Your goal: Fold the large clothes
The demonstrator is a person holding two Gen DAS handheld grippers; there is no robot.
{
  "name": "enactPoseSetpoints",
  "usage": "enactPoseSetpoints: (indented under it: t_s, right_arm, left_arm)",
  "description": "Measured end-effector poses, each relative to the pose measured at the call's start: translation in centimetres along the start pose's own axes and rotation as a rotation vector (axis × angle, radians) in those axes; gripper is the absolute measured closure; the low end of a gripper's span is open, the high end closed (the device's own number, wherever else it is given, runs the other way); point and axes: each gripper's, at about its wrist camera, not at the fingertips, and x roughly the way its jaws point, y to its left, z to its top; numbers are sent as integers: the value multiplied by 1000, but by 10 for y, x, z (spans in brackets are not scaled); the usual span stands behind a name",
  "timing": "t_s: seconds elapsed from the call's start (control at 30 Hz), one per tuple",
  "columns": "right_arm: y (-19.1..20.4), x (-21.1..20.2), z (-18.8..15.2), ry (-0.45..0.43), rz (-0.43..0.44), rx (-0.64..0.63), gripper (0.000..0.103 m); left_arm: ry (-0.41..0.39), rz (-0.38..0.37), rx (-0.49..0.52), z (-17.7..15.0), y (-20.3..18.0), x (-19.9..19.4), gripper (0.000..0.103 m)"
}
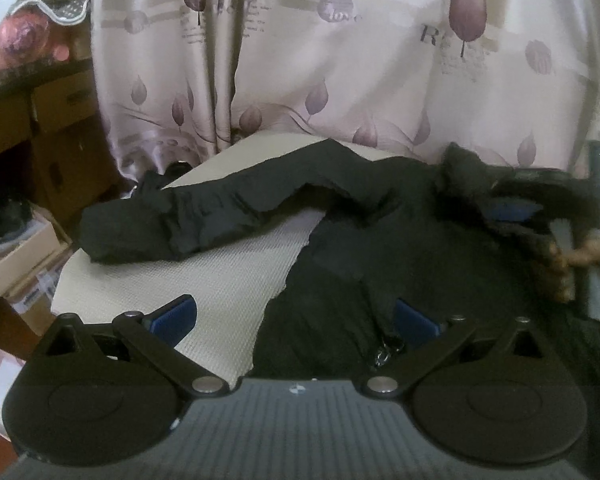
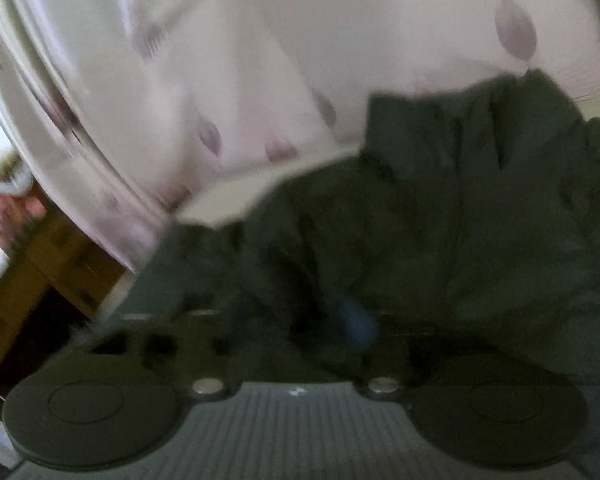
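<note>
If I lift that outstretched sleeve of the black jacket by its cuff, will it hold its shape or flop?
The sleeve will probably flop: it already lies bent and rumpled across the table. It looks puffy, so likely light for its bulk. The black jacket has a slick-looking shell, so it may slide in the left gripper.

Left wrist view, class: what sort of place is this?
Probably a lived-in home room, not a lab: a floral curtain, stacked cardboard boxes, and a dark coat on a cloth-covered table.

The left tool (image 1: 293, 318) has black linkage arms, silver pivot bolts, blue pads (image 1: 175, 316) and a ribbed grey base.
</note>
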Motion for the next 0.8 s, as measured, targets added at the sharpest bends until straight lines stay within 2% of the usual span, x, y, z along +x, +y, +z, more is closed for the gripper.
enactPoseSetpoints:
  t_s: [0.07, 0.13, 0.23, 0.33, 0.4, 0.47, 0.5, 0.53, 0.63, 0.7, 0.8]
  right_arm:
    - [0, -20, 1, -62, 59, 10, 16]
    - [5, -23, 6, -58, 70, -12, 16]
    - [20, -14, 9, -58, -16, -117, 18]
    - [31, 10, 4, -47, -79, -217, 51]
    - [36, 37, -4, 37, -121, -275, 53]
    - [38, 60, -17, 127, -172, -349, 54]
    - [41, 65, -23, 133, -190, -396, 54]
    - [44, 64, -25, 123, -190, -413, 54]
    - [46, 37, -21, 69, -93, -314, 53]
    - [50, 9, -23, 18, -30, -283, 53]
    - [52, -23, -33, 3, 35, -275, 52]
  left_arm:
    - [-3, -8, -39, 4, 8, 1, 0]
    - [-5, 1, -74, 8, 16, 4, 0]
    - [-5, 4, -152, 15, 33, 9, 0]
    - [-17, 13, -241, 20, 53, 14, 0]
    - [-10, -12, -297, 23, 67, 23, 2]
    - [25, -82, -343, 27, 79, 37, 5]
    - [34, -97, -352, 28, 83, 42, 6]
    - [54, -94, -366, 29, 87, 50, 13]
    - [98, -84, -452, 26, 110, 67, 25]
    - [107, -62, -533, 21, 130, 73, 25]
    - [110, -50, -660, 17, 164, 84, 25]
